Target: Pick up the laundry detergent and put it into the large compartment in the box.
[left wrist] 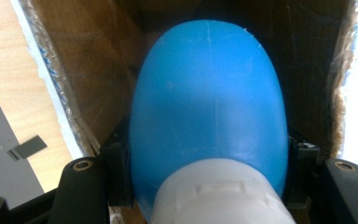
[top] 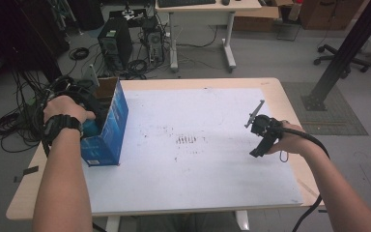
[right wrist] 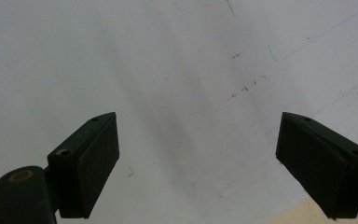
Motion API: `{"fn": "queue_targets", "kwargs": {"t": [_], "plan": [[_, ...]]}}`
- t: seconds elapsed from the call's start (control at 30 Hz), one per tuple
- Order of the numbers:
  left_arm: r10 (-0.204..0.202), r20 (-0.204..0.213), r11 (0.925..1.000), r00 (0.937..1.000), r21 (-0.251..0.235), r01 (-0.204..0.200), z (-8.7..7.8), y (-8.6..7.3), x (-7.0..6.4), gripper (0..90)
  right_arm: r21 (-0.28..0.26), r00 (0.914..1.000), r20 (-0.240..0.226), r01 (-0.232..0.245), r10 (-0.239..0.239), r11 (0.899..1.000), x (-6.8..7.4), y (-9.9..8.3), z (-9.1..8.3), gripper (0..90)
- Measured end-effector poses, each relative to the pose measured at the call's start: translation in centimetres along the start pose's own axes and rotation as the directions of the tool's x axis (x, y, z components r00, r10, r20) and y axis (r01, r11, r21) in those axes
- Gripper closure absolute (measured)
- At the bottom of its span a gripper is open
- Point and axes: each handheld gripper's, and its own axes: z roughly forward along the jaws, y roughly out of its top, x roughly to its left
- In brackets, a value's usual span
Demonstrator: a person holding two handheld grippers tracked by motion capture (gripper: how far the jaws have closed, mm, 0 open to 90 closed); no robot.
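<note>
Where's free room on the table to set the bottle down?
The white sheet is bare from the blue box across to the right gripper, and in front of both toward the near edge. It is crowded at the left edge only: the left gripper holds the blue bottle inside the box.

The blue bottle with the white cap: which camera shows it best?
The left gripper view: the blue bottle looms large between the left gripper fingers, inside the cardboard box. The high view gives a sliver of blue behind the hand; the right gripper view looks at the white mat.
</note>
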Motion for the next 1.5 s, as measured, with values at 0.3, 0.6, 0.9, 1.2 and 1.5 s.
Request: {"fn": "queue_targets", "kwargs": {"t": [0.3,0.6,0.9,1.2,1.5], "plan": [[0.003,0.014,1.0,0.9999,-0.002,-0.003,0.7,0.0,0.0,37.5,0.003,1.0,0.0,0.002,-0.002,1.0,0.1,0.0,0.1,13.4],[0.002,0.015,1.0,0.9999,0.006,-0.002,1.2,0.1,0.1,37.5,0.006,1.0,0.0,-0.002,0.002,1.0,0.0,-0.1,0.2,13.4],[0.005,0.011,1.0,0.9999,0.001,-0.005,1.4,0.1,-0.1,37.4,0.005,1.0,-0.002,0.003,-0.003,1.0,0.1,0.1,0.3,13.4],[0.005,0.008,1.0,1.0,0.0,-0.005,1.4,0.1,-0.2,37.3,0.006,1.0,-0.004,0.0,0.0,1.0,0.1,-0.1,0.5,13.3],[0.006,0.008,1.0,0.9999,0.001,-0.006,1.4,0.0,-0.3,37.3,0.001,1.0,-0.004,-0.004,0.004,1.0,0.1,-0.3,0.4,13.3]]}}
